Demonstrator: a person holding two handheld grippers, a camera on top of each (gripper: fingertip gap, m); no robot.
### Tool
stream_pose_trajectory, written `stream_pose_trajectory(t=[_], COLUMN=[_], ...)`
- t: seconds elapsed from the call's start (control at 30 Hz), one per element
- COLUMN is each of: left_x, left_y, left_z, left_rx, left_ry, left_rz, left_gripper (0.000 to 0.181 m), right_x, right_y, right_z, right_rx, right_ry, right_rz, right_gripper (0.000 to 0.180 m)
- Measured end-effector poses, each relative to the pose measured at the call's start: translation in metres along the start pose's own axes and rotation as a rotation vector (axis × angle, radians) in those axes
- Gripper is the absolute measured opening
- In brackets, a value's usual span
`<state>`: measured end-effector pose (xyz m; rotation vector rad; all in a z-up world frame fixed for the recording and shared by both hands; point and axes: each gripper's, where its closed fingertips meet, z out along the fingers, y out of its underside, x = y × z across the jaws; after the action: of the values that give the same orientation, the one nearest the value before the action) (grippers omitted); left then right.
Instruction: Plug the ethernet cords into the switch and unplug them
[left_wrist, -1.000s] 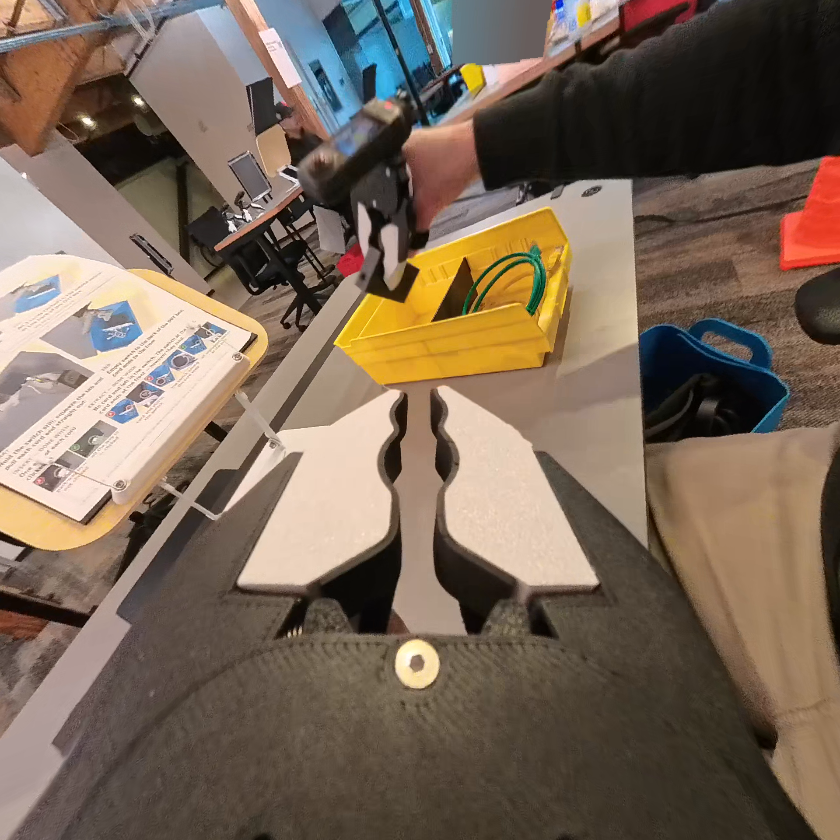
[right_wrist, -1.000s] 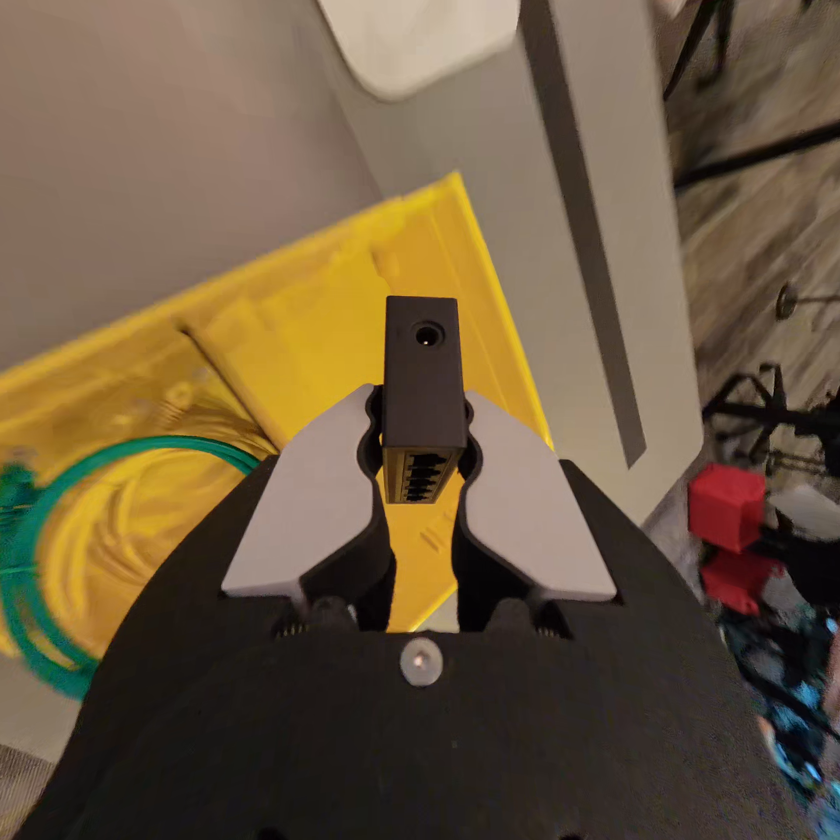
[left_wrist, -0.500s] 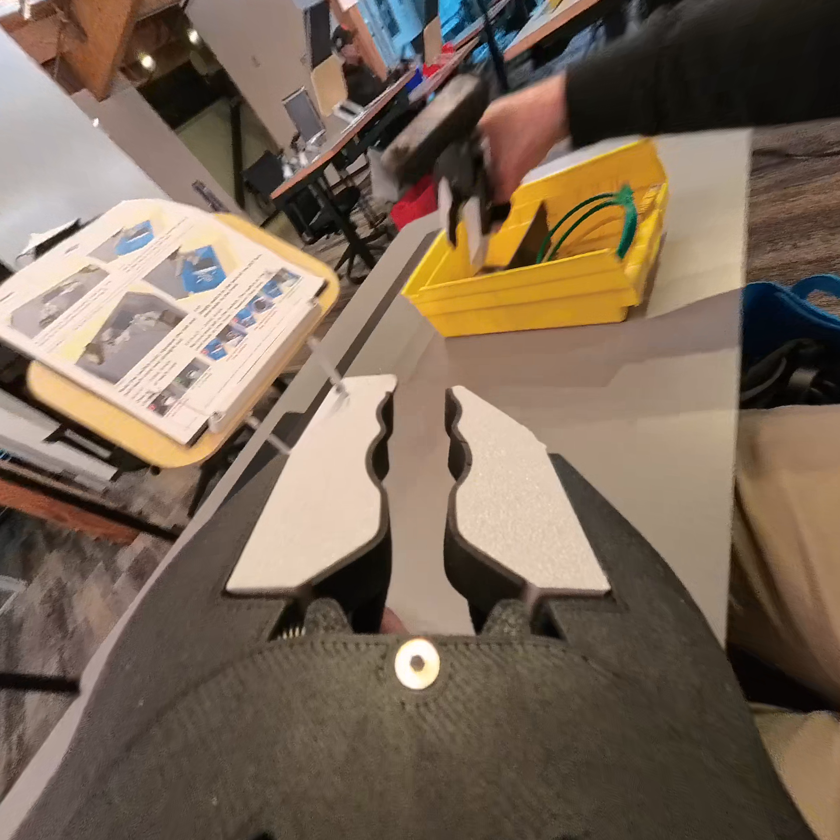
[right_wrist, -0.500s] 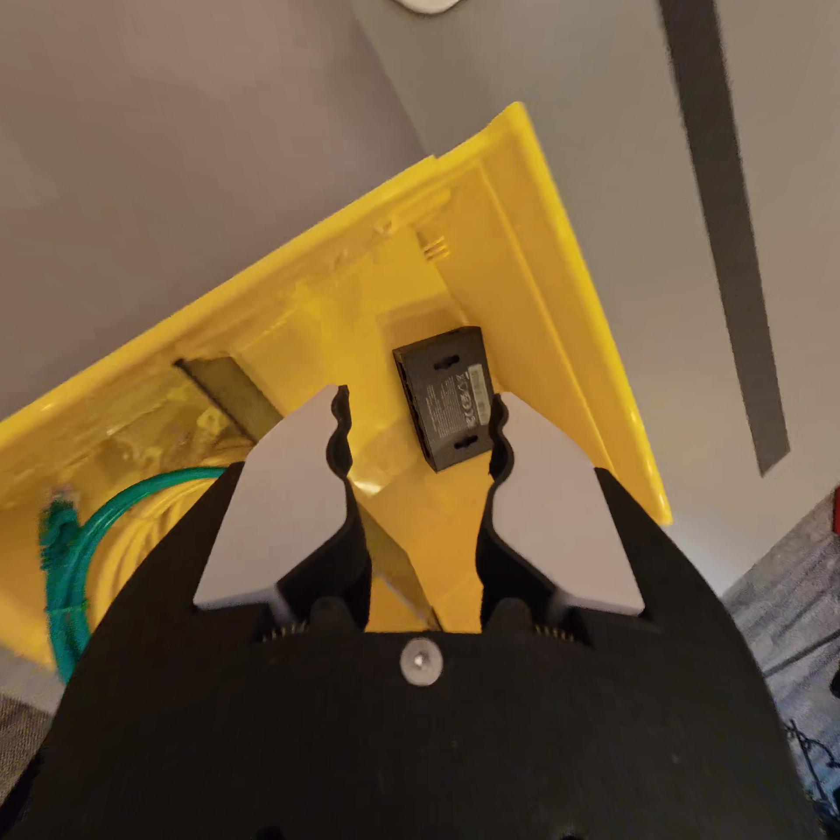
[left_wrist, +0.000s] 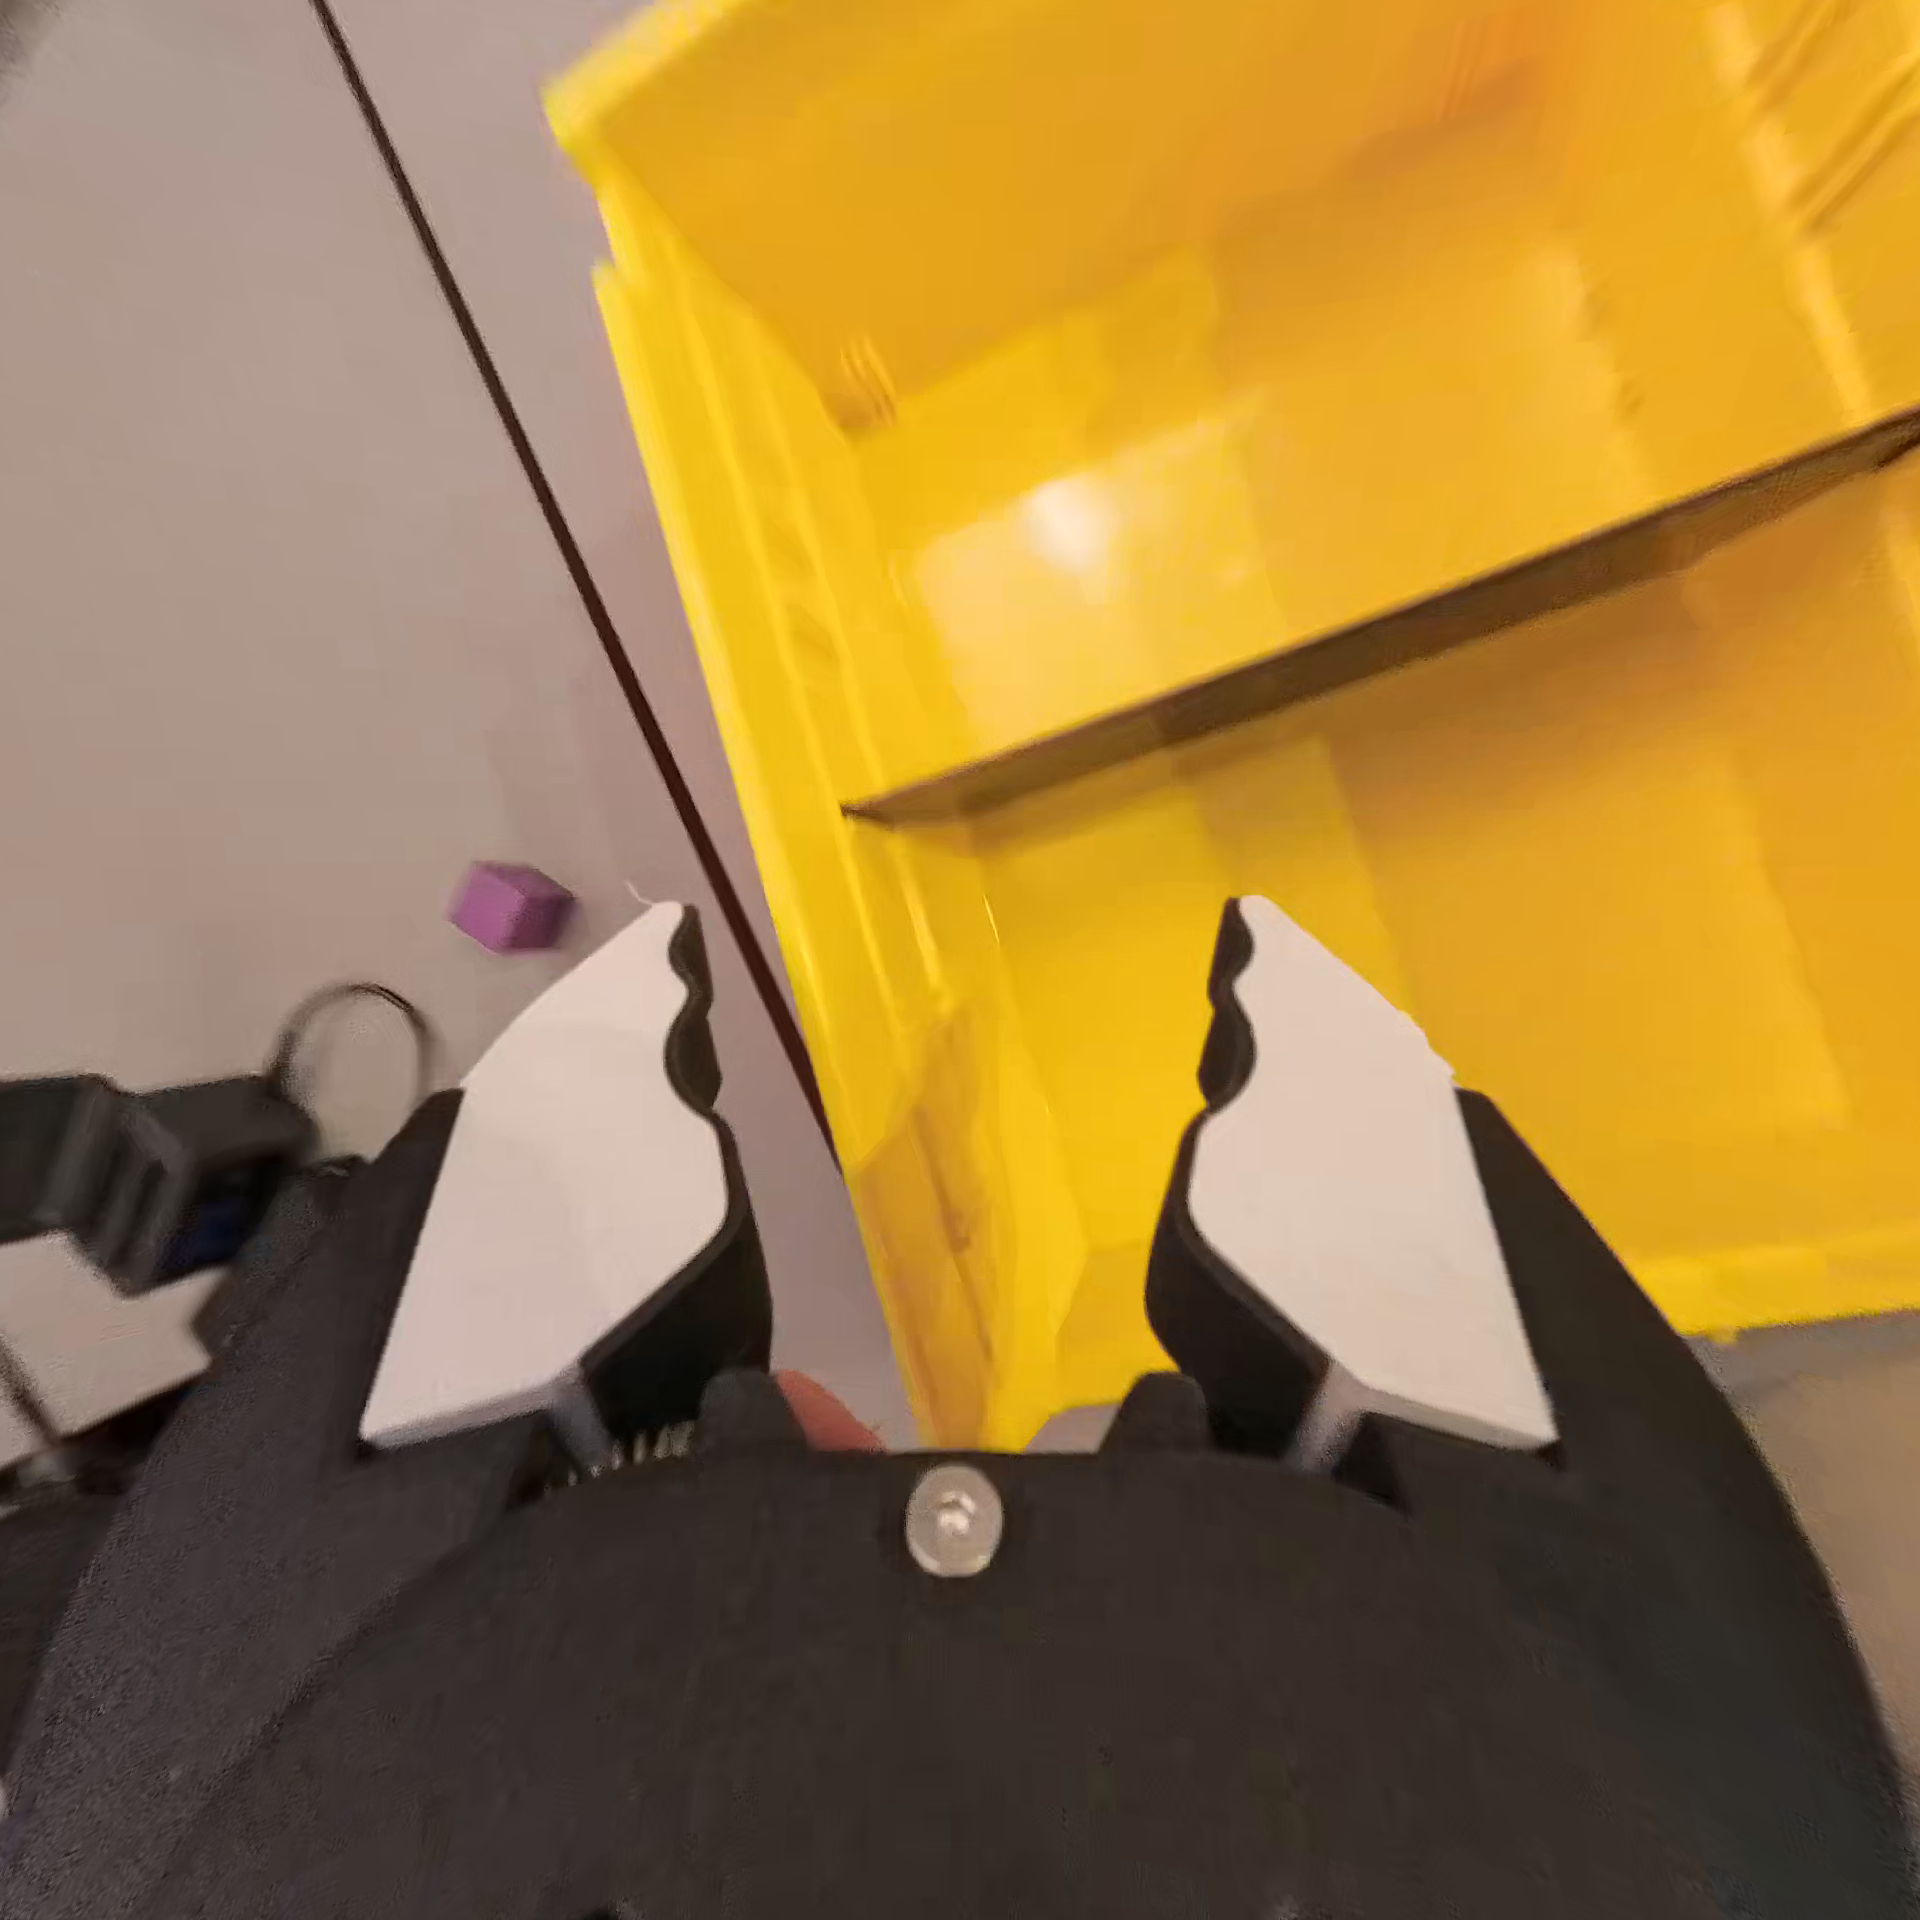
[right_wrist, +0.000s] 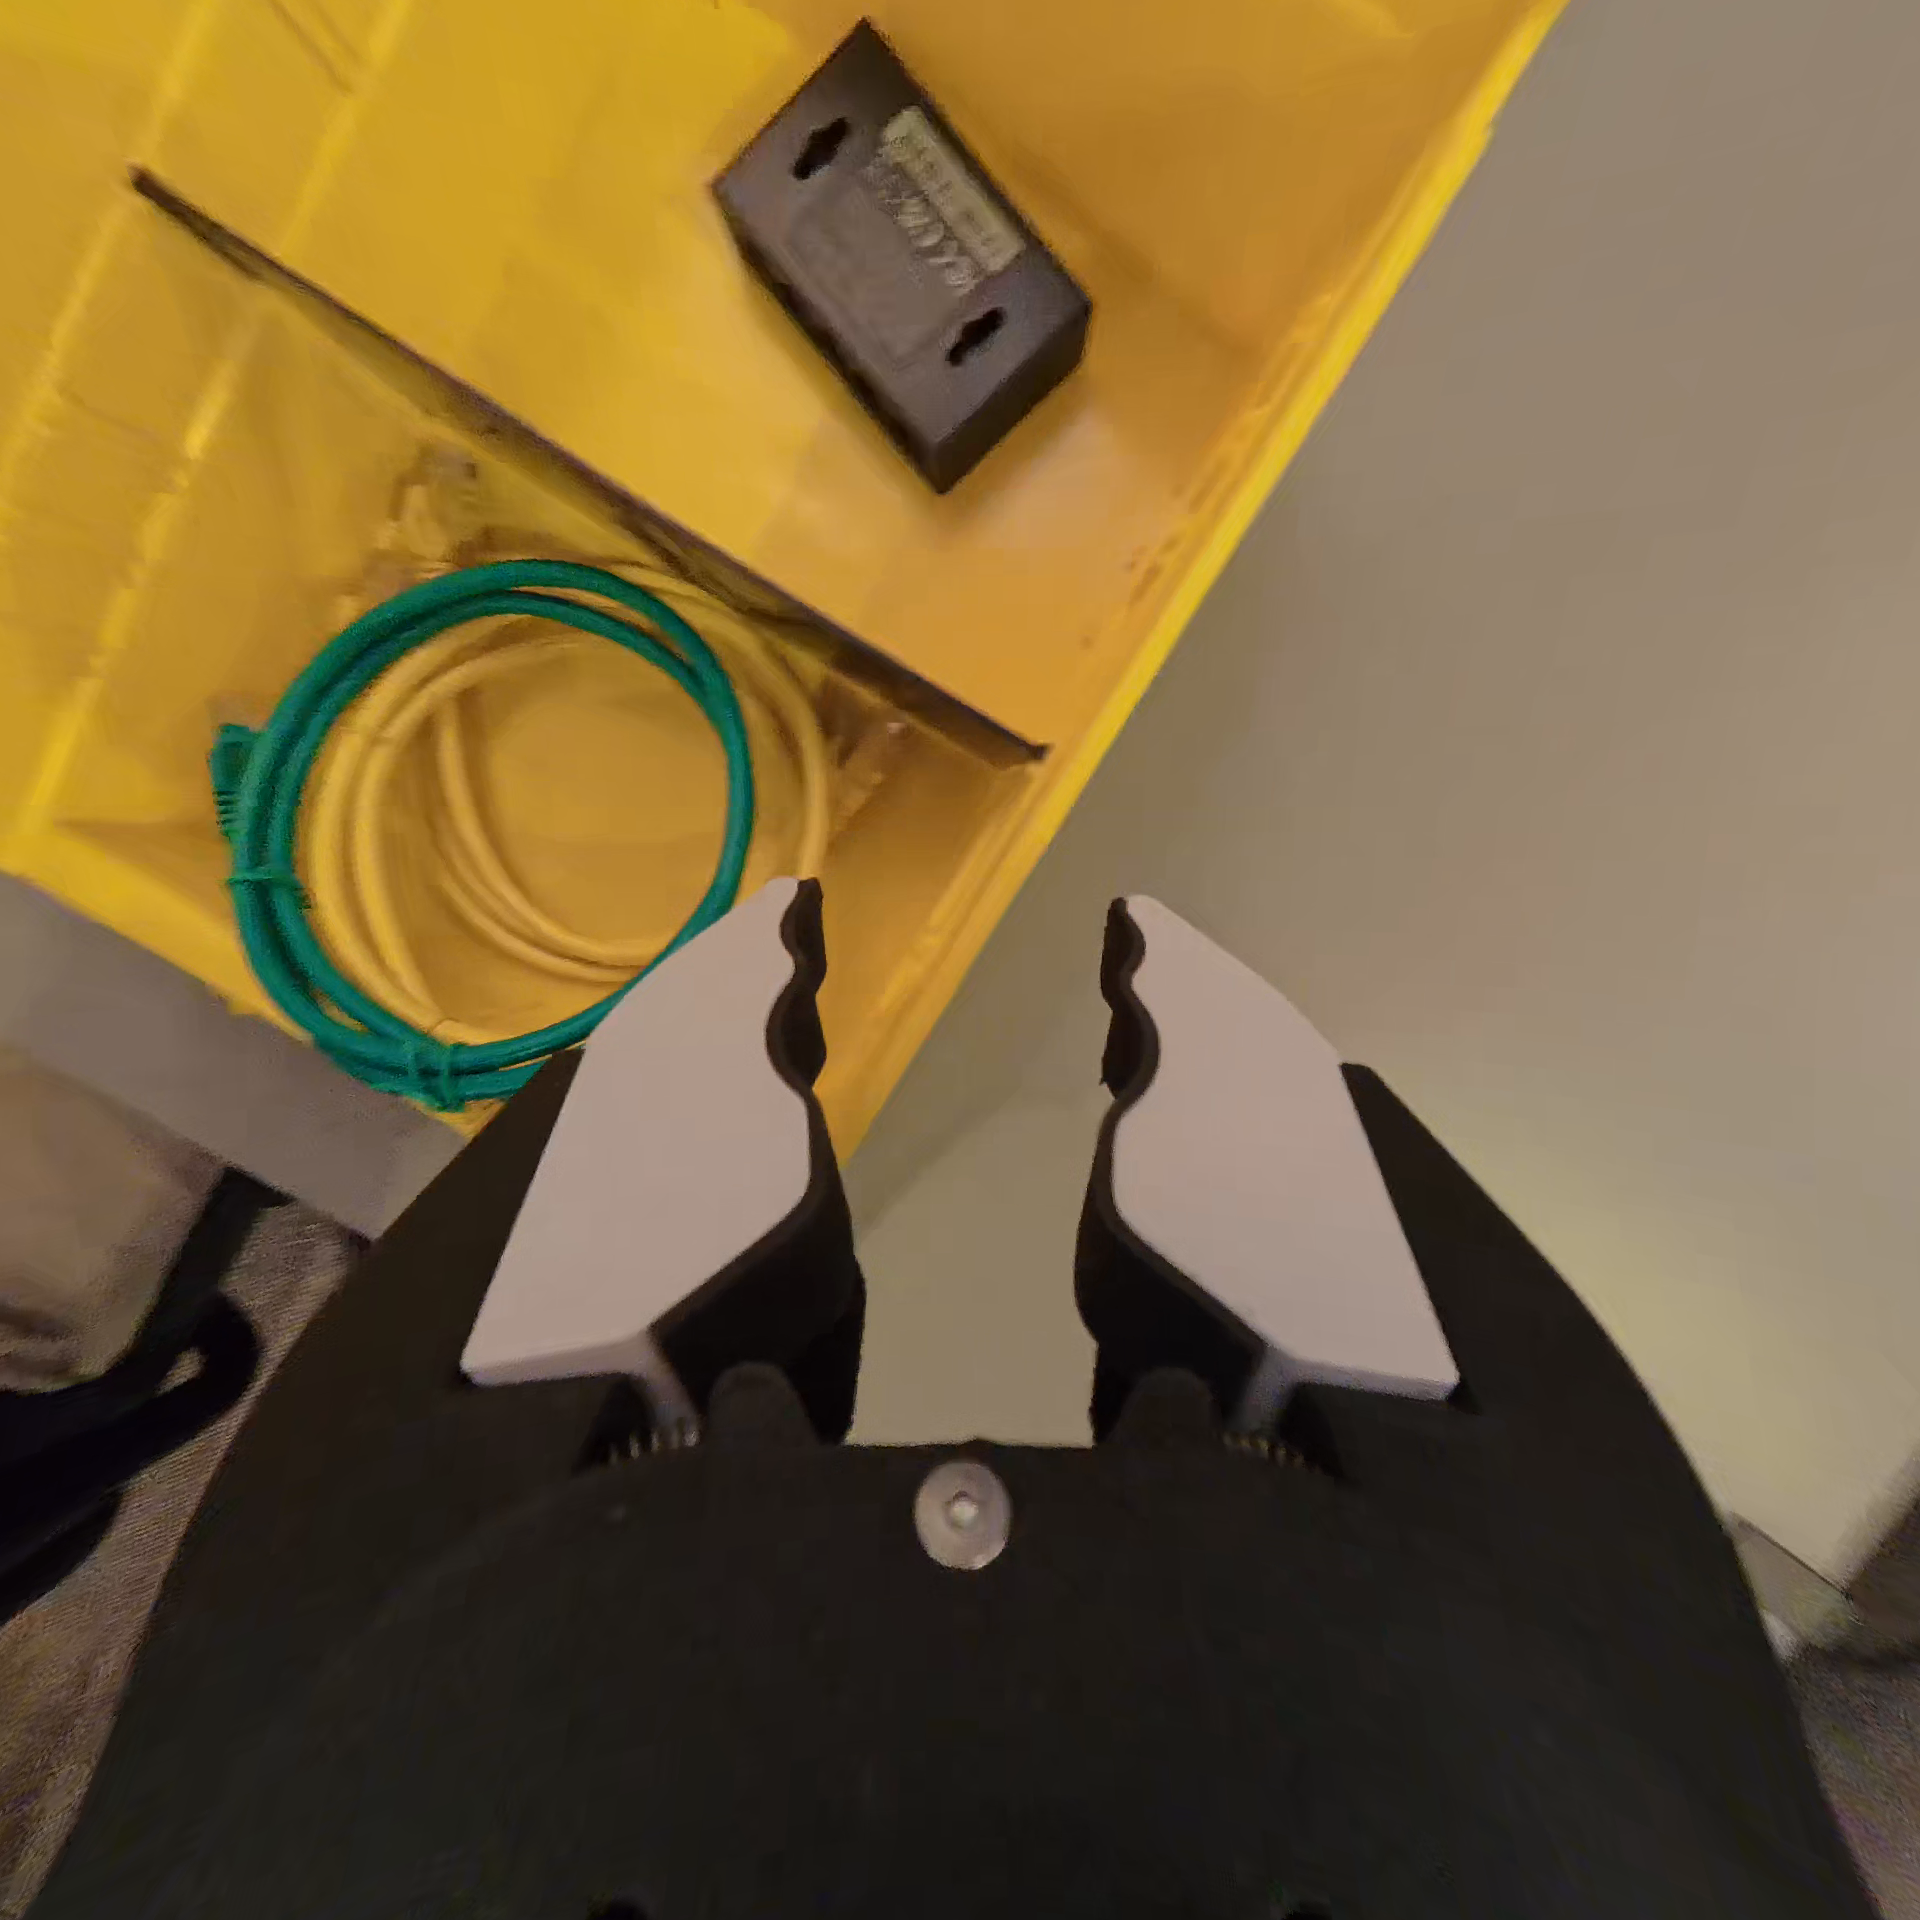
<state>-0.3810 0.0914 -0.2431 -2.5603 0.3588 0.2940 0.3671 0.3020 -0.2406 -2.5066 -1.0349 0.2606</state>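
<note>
A grey table (right_wrist: 1507, 623) carries a yellow bin (right_wrist: 1299, 436), split by a dark divider (right_wrist: 582, 468) into two compartments. In the right wrist view the black switch (right_wrist: 899, 255) lies alone in one compartment, underside up and close to the bin wall, nothing plugged into it. The other compartment holds the cords: a green cord (right_wrist: 665, 665) coiled and tied, and a pale yellow cord (right_wrist: 582, 935) coiled inside it.

The right gripper (right_wrist: 961, 904) hangs above the table just beside the bin, jaws spread fairly wide and empty. The left gripper (left_wrist: 956, 914) hovers over the bin's edge, jaws spread wider and also empty; its view is blurred and shows neither switch nor cords. A small purple block (left_wrist: 509, 909) sits on the surface beyond.

The switch looks like a light, rigid box with smooth sides, likely to slide on the plastic; gripping across its narrow width seems best. The cords look springy and limp, so take each by the stiff plug or just behind it.
</note>
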Motion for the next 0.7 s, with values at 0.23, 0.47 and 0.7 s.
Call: stream_pose_trajectory(t=[0.23, 0.47, 0.7], left_x=[-0.007, 0.000, 0.025], left_y=[0.032, 0.045, 0.068], left_z=[0.023, 0.023, 0.042], left_rx=[-0.070, -0.082, -0.140], left_ry=[0.106, 0.239, 0.417], left_rz=[-0.167, -0.143, -0.140], left_gripper=[0.032, 0.013, 0.022], right_x=[-0.031, -0.075, -0.155], right_y=[0.007, -0.018, -0.056], right_z=[0.026, 0.040, 0.059], right_rx=[0.065, 0.155, 0.234], right_ry=[-0.179, -0.246, -0.338], right_rz=[0.058, 0.098, 0.069], right_gripper=[0.055, 0.052, 0.063])
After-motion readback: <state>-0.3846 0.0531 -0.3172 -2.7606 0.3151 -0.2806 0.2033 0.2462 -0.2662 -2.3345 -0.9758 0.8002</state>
